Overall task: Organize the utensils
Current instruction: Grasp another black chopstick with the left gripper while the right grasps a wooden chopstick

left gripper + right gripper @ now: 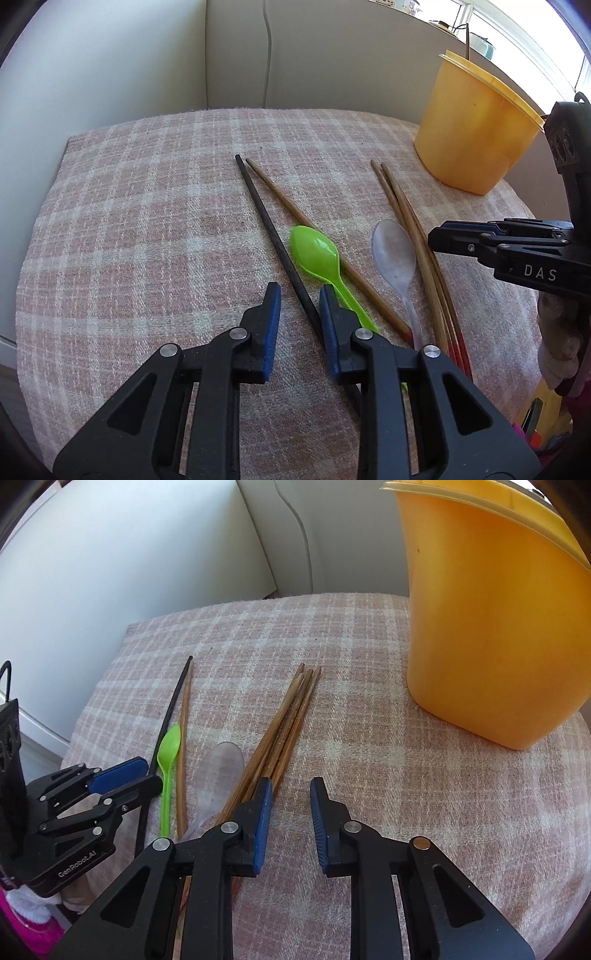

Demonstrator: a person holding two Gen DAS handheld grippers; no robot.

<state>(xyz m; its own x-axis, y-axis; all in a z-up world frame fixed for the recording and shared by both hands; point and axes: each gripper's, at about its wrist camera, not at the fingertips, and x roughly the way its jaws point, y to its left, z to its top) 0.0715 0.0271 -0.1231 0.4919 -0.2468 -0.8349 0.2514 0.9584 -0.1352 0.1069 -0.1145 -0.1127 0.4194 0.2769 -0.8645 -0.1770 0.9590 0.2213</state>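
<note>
From the left wrist view, the job looks barely begun. One thin brown stick (467,40) stands up out of the yellow container (476,122) at two o'clock; what else is inside is hidden. Everything else lies loose on the checked cloth (147,229): a black chopstick (266,221) running from eleven o'clock down toward the centre, a single wooden chopstick (280,195) just beside it and angling off toward five o'clock, a green spoon (317,254) lying over that stick, a clear spoon (395,251) at three o'clock, and a wooden bundle (406,210) touching the clear spoon's right edge. The left gripper (299,295) holds nothing; its jaws are parted and straddle the black chopstick. The green spoon's handle passes behind its right-hand finger, contact unclear. The right gripper (434,234) enters at three o'clock, and from this side I cannot tell its gap.

From the right wrist view, the right gripper (291,786) is spread and empty, with the bundle (291,709) ending under its left-hand finger at six o'clock. The container (498,627) rises at one o'clock: smooth, slightly translucent plastic, tapered, with a paler rim. The cloth (369,709) is coarse pink-and-cream weave. The bundle is grained wood, slim and tapering. The green spoon (168,757) is glossy; the clear spoon (221,768) is cloudy. The left gripper (144,771) sits at eight o'clock over the black stick (173,705).
</note>
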